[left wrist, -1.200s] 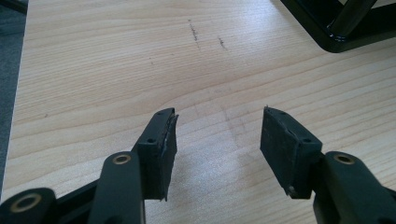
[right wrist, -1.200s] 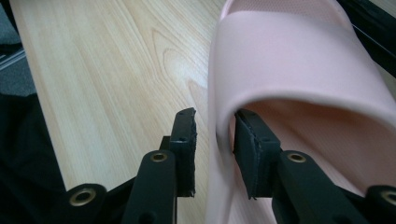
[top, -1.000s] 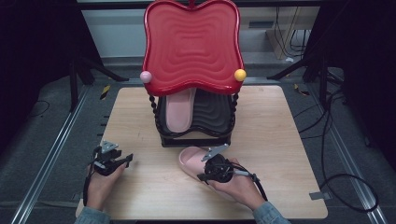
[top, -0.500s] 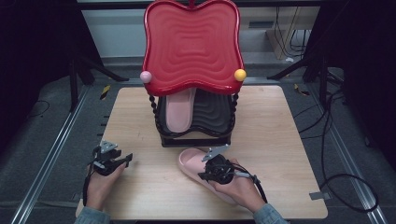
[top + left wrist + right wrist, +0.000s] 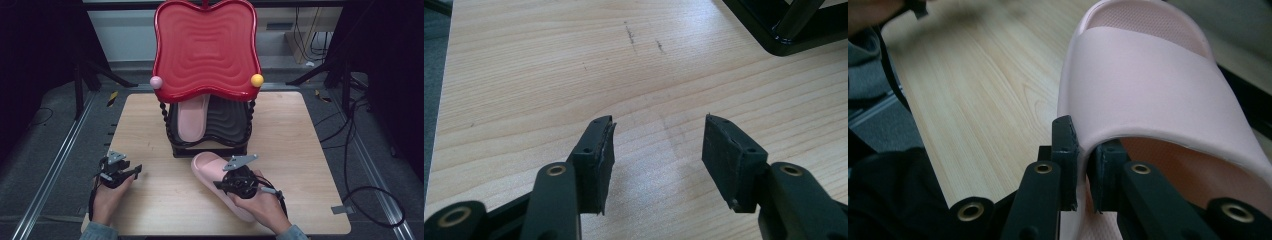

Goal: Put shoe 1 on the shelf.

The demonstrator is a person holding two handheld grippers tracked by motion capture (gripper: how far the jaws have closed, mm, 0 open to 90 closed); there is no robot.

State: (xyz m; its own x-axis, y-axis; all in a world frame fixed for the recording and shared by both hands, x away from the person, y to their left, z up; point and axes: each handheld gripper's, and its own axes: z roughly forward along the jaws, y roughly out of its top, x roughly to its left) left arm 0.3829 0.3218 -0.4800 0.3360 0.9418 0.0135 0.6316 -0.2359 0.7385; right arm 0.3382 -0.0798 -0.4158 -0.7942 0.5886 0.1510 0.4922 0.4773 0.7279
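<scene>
Near the table's (image 5: 310, 150) front edge, the pink slipper's (image 5: 212, 172) strap is pinched by the right gripper (image 5: 1083, 165), whose jaws have just been closing, apparently lifting it; left gripper (image 5: 656, 150) is held released, empty.

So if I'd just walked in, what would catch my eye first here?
Probably the big glossy red tray topping the black rack at the back of the wooden table, with a pink slipper on the shelf beneath it. Next, the matching pink slide in front of the rack, its strap pinched by the right hand-held gripper, while the left hand-held gripper sits open over bare wood.
</scene>
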